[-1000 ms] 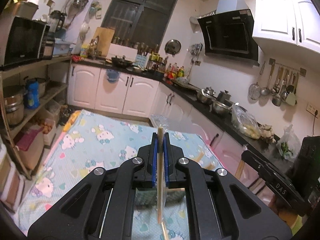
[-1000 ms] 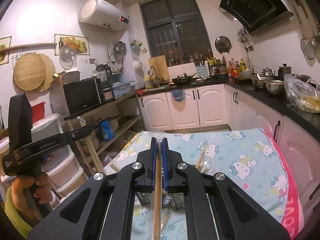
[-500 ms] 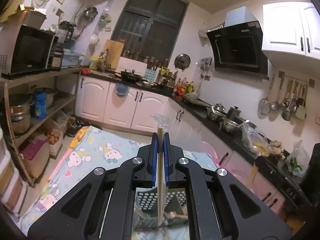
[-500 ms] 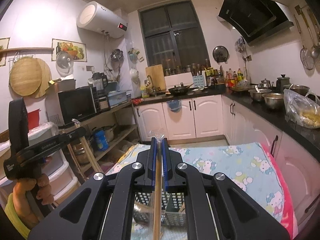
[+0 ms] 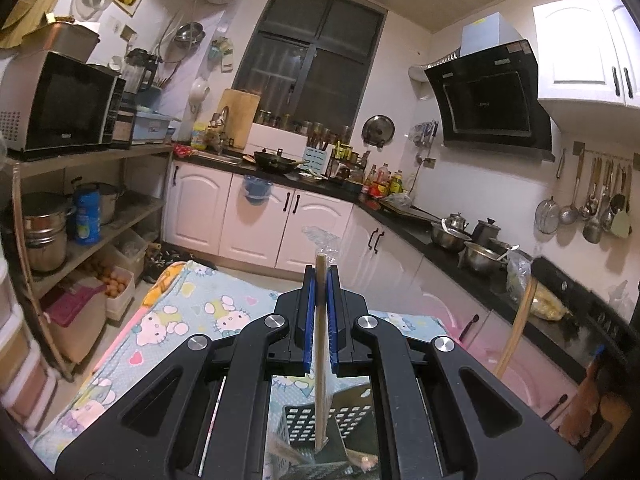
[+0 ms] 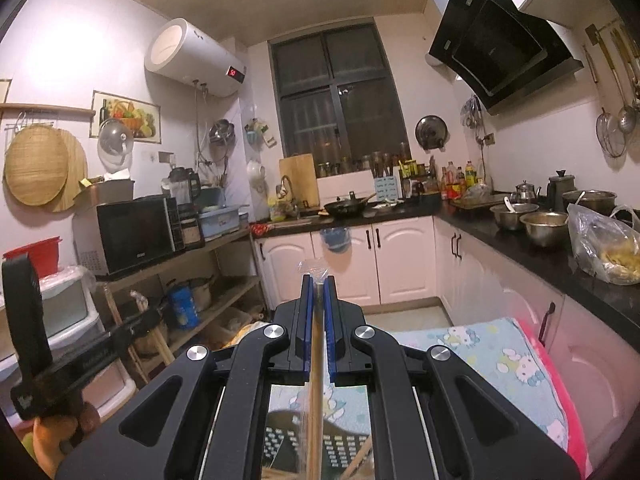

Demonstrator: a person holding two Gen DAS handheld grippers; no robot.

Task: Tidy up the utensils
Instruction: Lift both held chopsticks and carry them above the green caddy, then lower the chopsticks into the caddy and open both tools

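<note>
Wooden chopsticks stand clamped in 2 hand-held grippers above a cartoon-cat tablecloth [image 5: 188,316] in a cluttered kitchen of white cabinets [image 5: 256,216], black countertop [image 6: 532,256] and dark window [image 5: 304,64]. A range hood [image 5: 492,100] hangs at right, a water heater [image 6: 192,60] near the ceiling, a microwave [image 5: 52,104] on an open shelf. Below both grippers sits 1 perforated utensil basket [image 5: 304,420], with more sticks lying inside it. The left gripper [image 5: 319,276] has its blue pads [image 5: 309,312] pressed tight on 1 plastic-wrapped chopstick [image 5: 320,360], which runs upright between them, its tip poking just above the fingers and its lower end hanging over the basket. The right gripper [image 6: 318,284] is likewise squeezed shut on 1 wrapped chopstick [image 6: 316,400], wrapper crinkled at the fingertips. A hand [image 6: 52,432] grips the left tool's handle at the right view's edge.
</note>
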